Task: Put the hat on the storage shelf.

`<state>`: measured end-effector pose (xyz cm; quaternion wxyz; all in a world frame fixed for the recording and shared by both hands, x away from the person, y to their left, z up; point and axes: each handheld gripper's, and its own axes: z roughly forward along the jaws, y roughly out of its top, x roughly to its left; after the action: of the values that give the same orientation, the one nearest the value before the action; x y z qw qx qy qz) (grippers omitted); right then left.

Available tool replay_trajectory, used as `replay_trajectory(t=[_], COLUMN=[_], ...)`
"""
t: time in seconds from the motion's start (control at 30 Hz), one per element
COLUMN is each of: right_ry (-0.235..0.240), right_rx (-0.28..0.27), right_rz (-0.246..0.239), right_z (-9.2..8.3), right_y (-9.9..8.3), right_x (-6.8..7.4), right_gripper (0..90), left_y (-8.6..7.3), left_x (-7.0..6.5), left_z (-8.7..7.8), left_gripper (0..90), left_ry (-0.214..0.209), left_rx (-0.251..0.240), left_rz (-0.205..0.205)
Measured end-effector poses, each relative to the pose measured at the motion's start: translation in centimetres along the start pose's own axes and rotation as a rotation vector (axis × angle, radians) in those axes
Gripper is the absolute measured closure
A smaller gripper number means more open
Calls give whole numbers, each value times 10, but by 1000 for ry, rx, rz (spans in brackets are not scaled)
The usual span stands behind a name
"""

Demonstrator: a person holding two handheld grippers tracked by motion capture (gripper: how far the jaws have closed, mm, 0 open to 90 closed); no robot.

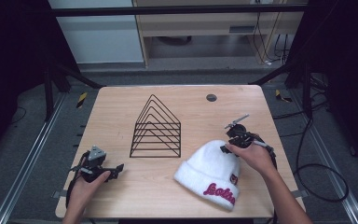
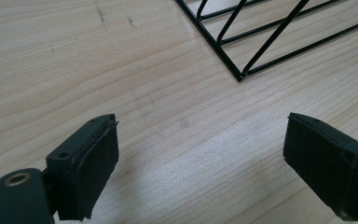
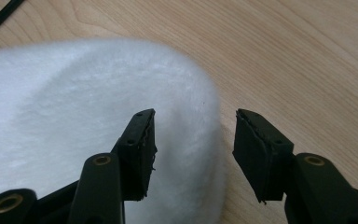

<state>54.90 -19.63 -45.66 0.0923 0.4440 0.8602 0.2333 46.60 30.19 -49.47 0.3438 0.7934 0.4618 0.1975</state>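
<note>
Worktop (image 1: 121, 186) of pale wood carries a white knitted hat (image 1: 212, 170) at its near right, crown pointing away from the person. Right claw (image 3: 195, 140) is positioned at the crown's edge; one jaw is seen over the white fabric, the other over bare wood, with the jaws apart and no pressing on the fabric observed. Left claw (image 2: 200, 158) is held low over bare wood at the near left, jaws wide apart and holding nothing. A black wire rack (image 1: 156, 128) is noted at the centre, just beside the hat.

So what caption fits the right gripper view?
Right tool, jaws apart, reaching the edge of the fluffy white hat.
</note>
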Motion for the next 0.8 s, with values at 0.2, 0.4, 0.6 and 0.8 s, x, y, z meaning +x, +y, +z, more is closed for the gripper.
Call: replay_trajectory(t=[0.2, 0.4, 0.6, 0.8], right_ry=[15, 29, 67, 102], right_rx=[28, 47, 34, 29], right_rz=[5, -11, 1, 9], right_z=[10, 17, 19, 20], right_y=[2, 1, -3, -4], right_x=[1, 3, 2, 1], right_gripper=[488, 569, 678, 767], left_y=[-1, -2, -2, -2], left_x=[-1, -1, -2, -3], left_z=[2, 3, 3, 5], left_gripper=[94, 94, 94, 94], left_ry=[-6, -13, -18, -24], left_rx=[11, 15, 12, 22], left_rz=[8, 2, -3, 2])
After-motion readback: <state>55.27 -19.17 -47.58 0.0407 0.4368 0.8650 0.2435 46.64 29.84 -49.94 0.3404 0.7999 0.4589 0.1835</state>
